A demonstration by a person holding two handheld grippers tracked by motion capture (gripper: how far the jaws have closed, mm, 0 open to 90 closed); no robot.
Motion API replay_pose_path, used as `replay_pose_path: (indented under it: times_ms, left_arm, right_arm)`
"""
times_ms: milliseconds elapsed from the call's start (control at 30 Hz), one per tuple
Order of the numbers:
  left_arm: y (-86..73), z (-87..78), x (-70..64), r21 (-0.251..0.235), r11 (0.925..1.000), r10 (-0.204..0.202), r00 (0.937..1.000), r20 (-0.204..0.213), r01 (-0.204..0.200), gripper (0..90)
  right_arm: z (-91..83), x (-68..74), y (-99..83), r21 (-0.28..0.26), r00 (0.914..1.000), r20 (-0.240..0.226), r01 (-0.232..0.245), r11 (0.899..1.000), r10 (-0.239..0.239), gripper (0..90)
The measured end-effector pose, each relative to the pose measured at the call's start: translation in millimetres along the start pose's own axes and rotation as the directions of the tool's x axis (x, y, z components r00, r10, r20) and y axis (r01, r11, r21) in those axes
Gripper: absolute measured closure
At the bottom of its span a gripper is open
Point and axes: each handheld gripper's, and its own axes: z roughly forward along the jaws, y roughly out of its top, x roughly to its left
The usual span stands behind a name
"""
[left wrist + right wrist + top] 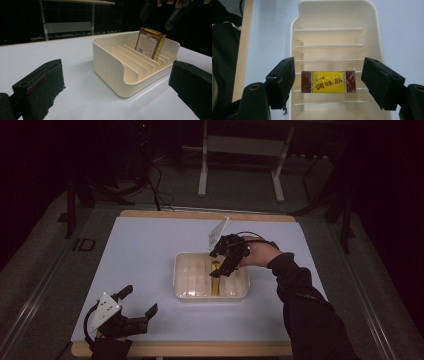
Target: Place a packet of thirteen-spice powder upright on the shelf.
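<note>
Fig.: R gripper (328,82) hangs directly over the seasoning box (328,81), jaws spread and clear of both short ends. The box stands on edge in a slot of the cream slotted tray (180,270) mid-table, leaning a little on a divider. Its long top edge runs jaw to jaw, along the dividers, so a straight drop and squeeze would take it endwise. L gripper (135,312), jaws also spread and empty, sits at the near table edge, well apart; R hand is far nearer.
</note>
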Motion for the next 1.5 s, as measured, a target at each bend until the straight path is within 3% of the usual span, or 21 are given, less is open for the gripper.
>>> replay_pose_path:
  times_ms: [433,600,900,1000,1100,1200,1300,1500]
  left_arm:
    - [0.0,0.4,-0.7,0.000,1.0000,0.004,1.0000,0.000,-0.004,0.0]
    - [0.1,0.2,-0.3,0.000,1.0000,0.002,1.0000,-0.003,-0.002,0.0]
    - [0.1,0.4,-0.3,0.000,1.0000,0.002,1.0000,-0.006,-0.002,0.0]
    - [0.0,0.7,-0.6,0.001,1.0000,0.003,1.0000,-0.004,-0.003,0.0]
    - [0.0,0.2,-0.4,0.000,1.0000,0.003,1.0000,-0.007,-0.003,0.0]
    - [0.0,0.2,-0.4,-0.001,1.0000,0.001,1.0000,-0.006,-0.001,0.0]
    - [0.0,0.4,-0.6,-0.001,1.0000,0.001,1.0000,-0.004,-0.001,0.0]
    - [0.0,0.5,-0.7,0.000,1.0000,0.001,1.0000,-0.003,-0.001,0.0]
  right_arm:
    - [-27.3,0.0,-18.6,-0.043,0.9964,0.045,-0.071,0.997,0.073,27.0]
    - [-35.5,1.2,-30.1,-0.088,0.9883,0.077,-0.124,0.988,0.131,27.0]
    - [-42.2,0.5,-46.2,-0.107,0.9690,0.137,-0.192,0.976,0.206,20.0]
    - [-44.8,-1.2,-53.1,-0.135,0.9484,0.178,-0.240,0.961,0.262,17.8]
    - [-45.8,-1.7,-58.5,-0.160,0.9349,0.185,-0.275,0.948,0.303,14.8]
    - [-45.2,-1.5,-65.0,-0.164,0.9363,0.167,-0.283,0.945,0.309,13.5]
    - [-41.5,-0.5,-69.7,-0.166,0.9259,0.176,-0.307,0.937,0.334,13.5]
    - [-27.4,6.9,-79.7,-0.190,0.8784,0.271,-0.352,0.916,0.394,13.8]
